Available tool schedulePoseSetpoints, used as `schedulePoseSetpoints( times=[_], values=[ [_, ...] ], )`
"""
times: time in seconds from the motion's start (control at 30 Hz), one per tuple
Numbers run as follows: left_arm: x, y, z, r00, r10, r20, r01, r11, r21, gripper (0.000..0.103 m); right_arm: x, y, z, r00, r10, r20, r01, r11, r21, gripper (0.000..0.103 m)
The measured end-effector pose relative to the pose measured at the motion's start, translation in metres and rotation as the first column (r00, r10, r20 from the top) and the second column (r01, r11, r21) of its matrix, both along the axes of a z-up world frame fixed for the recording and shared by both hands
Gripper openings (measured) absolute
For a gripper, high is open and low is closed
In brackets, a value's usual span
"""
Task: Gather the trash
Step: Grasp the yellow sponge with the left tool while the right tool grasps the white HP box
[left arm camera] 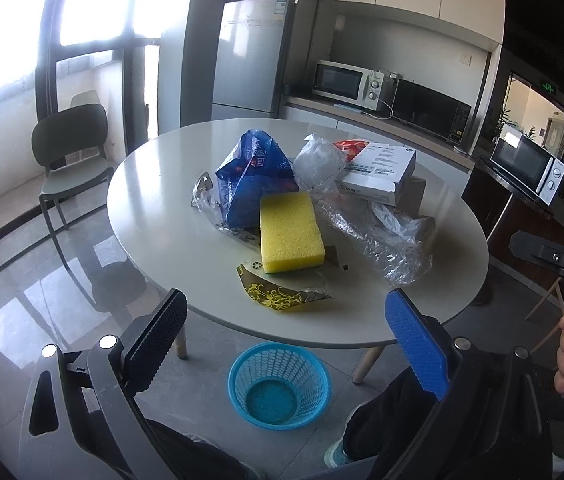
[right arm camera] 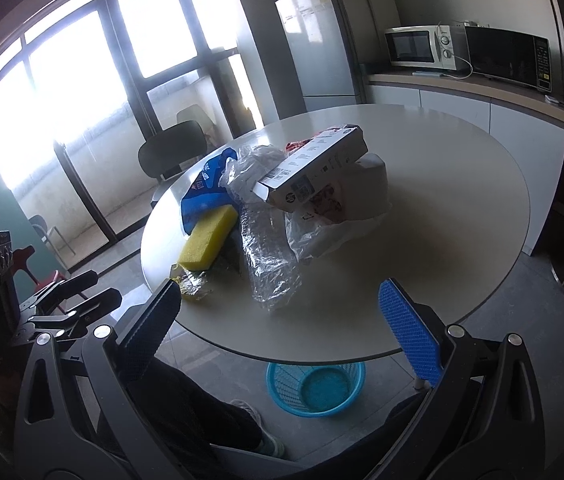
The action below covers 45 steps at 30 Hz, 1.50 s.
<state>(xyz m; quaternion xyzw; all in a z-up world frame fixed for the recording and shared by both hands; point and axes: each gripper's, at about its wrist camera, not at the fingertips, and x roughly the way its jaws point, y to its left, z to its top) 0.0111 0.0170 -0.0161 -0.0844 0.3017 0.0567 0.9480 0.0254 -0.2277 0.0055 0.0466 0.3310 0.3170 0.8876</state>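
Trash lies in a heap on the round white table (left arm camera: pixel 154 240). A yellow sponge (left arm camera: pixel 290 232) sits at the front of the heap. Its long side runs from the near edge of the table toward the far side, and it leans a bit on a blue plastic bag (left arm camera: pixel 252 172). The blue bag stands up in a point. A gold and black wrapper (left arm camera: pixel 282 294) lies flat, just in front of the sponge, near the table edge. A long clear plastic wrap (left arm camera: pixel 369 240) stretches from the middle of the heap out toward the right front. A white box (left arm camera: pixel 377 172) rests on top at the back, tilted, with its long side going left to right. A crumpled clear bag (left arm camera: pixel 319 160) sits between the blue bag and the box.

A blue basket (left arm camera: pixel 280 384) stands upright on the floor under the near edge of the table.

The left gripper (left arm camera: pixel 285 344) hangs above the basket, its jaws wide apart and holding nothing. The right gripper (right arm camera: pixel 282 328) is near the table edge too, jaws wide and holding nothing.
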Motion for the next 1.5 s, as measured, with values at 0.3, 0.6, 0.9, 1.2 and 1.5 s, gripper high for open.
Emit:
schedulePoseSetpoints(
  times=[0.3, 0.6, 0.9, 1.2, 1.5],
  values=[
    [0.026, 0.005, -0.005, 1.000, 0.021, -0.003, -0.021, 0.999, 0.048, 0.097, 0.047, 0.011, -0.010, 0.994, -0.005, -0.105, 0.015, 0.996, 0.091, 0.094],
    [0.054, 0.010, -0.014, 1.000, 0.001, -0.021, -0.001, 1.000, 0.018, 0.097, 0.091, 0.026, -0.018, 0.977, 0.012, -0.213, 0.029, 0.981, 0.189, 0.094],
    [0.069, 0.018, -0.021, 1.000, 0.008, -0.026, -0.009, 1.000, -0.030, 0.097, 0.131, 0.037, -0.030, 0.947, 0.016, -0.321, 0.070, 0.965, 0.254, 0.093],
    [0.091, 0.012, -0.037, 0.997, -0.039, -0.071, 0.035, 0.998, -0.061, 0.092, 0.162, 0.054, -0.045, 0.904, 0.037, -0.427, 0.109, 0.943, 0.313, 0.087],
    [0.098, 0.016, -0.044, 0.994, -0.040, -0.097, 0.032, 0.996, -0.077, 0.079, 0.168, 0.064, -0.054, 0.887, 0.051, -0.459, 0.116, 0.937, 0.329, 0.061]
  ],
)
